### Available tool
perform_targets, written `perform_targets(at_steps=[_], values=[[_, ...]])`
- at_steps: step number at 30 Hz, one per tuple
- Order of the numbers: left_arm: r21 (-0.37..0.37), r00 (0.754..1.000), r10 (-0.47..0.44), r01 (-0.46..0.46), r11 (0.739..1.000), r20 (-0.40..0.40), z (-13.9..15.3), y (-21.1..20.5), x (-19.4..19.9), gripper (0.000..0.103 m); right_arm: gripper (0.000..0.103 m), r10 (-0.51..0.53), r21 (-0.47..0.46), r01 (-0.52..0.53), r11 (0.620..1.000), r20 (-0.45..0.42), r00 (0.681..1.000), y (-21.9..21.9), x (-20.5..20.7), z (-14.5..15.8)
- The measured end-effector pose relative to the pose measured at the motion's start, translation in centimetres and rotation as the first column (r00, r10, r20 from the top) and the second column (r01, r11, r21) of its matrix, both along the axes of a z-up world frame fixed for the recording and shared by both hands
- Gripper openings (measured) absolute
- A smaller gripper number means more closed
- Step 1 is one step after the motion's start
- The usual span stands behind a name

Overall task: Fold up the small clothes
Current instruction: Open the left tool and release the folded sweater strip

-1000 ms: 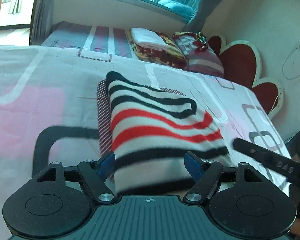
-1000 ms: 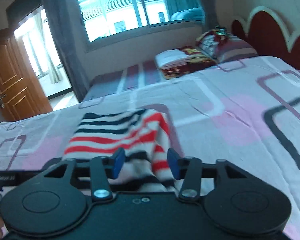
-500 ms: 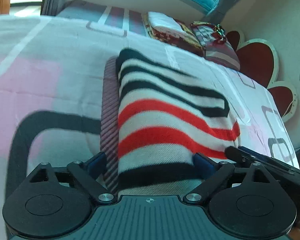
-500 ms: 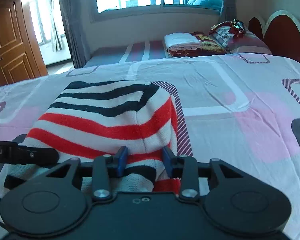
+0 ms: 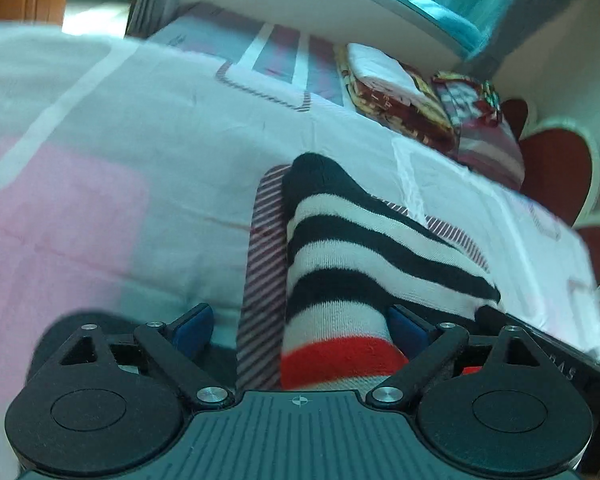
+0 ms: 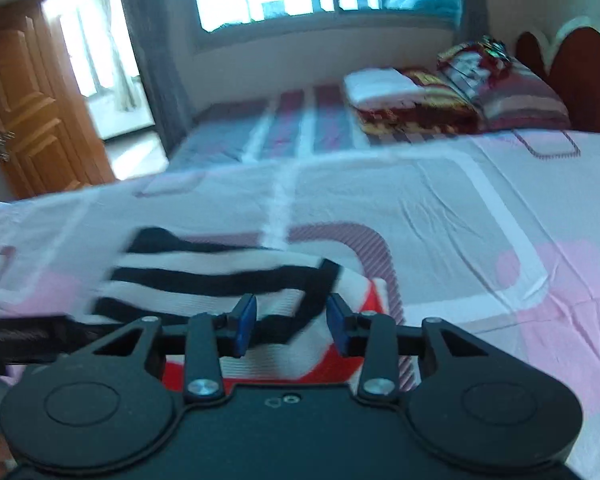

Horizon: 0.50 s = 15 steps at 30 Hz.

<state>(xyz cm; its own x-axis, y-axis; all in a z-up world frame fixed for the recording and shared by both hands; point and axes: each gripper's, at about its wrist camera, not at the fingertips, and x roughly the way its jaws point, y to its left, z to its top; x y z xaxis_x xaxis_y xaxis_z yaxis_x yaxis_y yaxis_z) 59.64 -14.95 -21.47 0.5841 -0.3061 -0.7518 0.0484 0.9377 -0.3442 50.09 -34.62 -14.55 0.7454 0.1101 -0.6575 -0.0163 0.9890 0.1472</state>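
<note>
Both pairs of blue-padded fingers are standing apart and gripping nothing: the left gripper is straddling the near end of the striped garment with wide jaws, and the right gripper is hovering over its near right corner with a narrower gap. One garment is lying folded into a compact rectangle on the patterned bedsheet, near the middle of the bed. Judging from that, the fold is being finished or a further fold is being set up; motion blur in the right wrist view is making it hard to say which. Next, each gripper probably needs to pinch a near corner cleanly. Counted: one garment, two grippers, one folded blanket and one pillow far right.
</note>
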Motion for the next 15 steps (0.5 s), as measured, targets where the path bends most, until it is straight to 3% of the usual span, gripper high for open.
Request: perform_targets(at_steps=[8, 15], values=[[0.058, 1.0, -0.015, 0.014, 0.998, 0.019, 0.1, -1.1, 0.5, 0.094, 0.041, -0.012, 0.032, 0.012, 0.999, -0.007, 1.0, -0.6, 0.3, -1.4], [0.078, 0.999, -0.019, 0.017, 0.997, 0.035, 1.3, -0.4, -1.1, 0.094, 0.047, 0.008, 0.012, -0.008, 1.0, 0.001, 1.0, -0.4, -0.6, -0.3]])
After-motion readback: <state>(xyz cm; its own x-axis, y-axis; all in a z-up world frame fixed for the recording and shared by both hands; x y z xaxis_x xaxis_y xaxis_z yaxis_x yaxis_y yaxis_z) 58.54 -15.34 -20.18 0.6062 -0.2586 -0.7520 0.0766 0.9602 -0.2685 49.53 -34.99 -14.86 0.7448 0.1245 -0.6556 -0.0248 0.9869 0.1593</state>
